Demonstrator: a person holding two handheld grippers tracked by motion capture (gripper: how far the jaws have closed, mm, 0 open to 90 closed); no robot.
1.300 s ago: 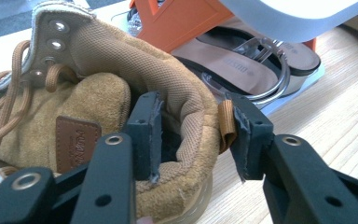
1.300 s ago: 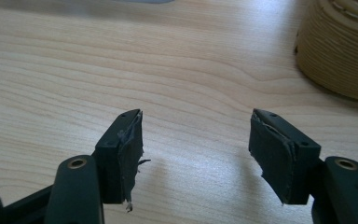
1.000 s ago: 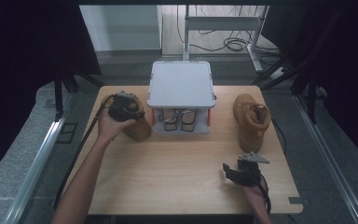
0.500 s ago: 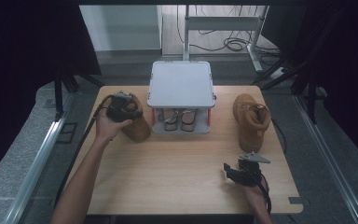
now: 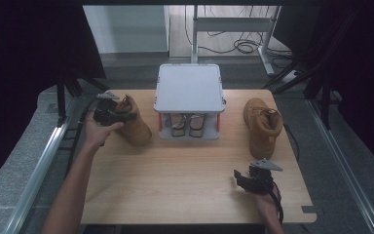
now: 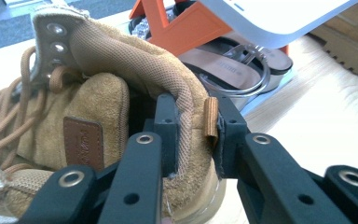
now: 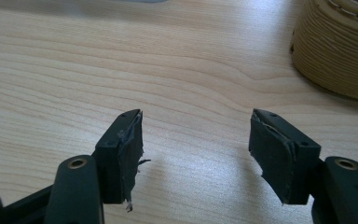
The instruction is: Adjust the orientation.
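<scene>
The table (image 5: pixel 190 190) is taken up at its far middle by a small shoe rack (image 5: pixel 190 87) with a white top, under which a pair of sandals (image 5: pixel 187 126) is stored. A tan boot (image 5: pixel 135 127) is placed left of the rack, and a second boot (image 5: pixel 263 126) lies well apart on the right side.

The step in hand is judged to be the lifting of the left boot. The padded heel collar (image 6: pixel 186 112) of that boot is clamped by the left gripper (image 6: pixel 193 130), one jaw being set inside the opening and the other against the outside by the leather pull tab (image 6: pixel 210 122); the jaws have just been closing on it. The right gripper (image 7: pixel 196 135) is held low over bare wood near the front edge, its jaws spread wide with nothing between them, just short of the ribbed sole (image 7: pixel 335 51) of the second boot.

For the next move, a firm hold on the soft collar is called for, since the boot may swing or sag when carried, probably toward the rack.

Much is hard to make out: the toe of the held boot is cut off in the left gripper view, the sandals are half hidden under the rack top, and whether the boot's sole is clear of the table cannot be told.
</scene>
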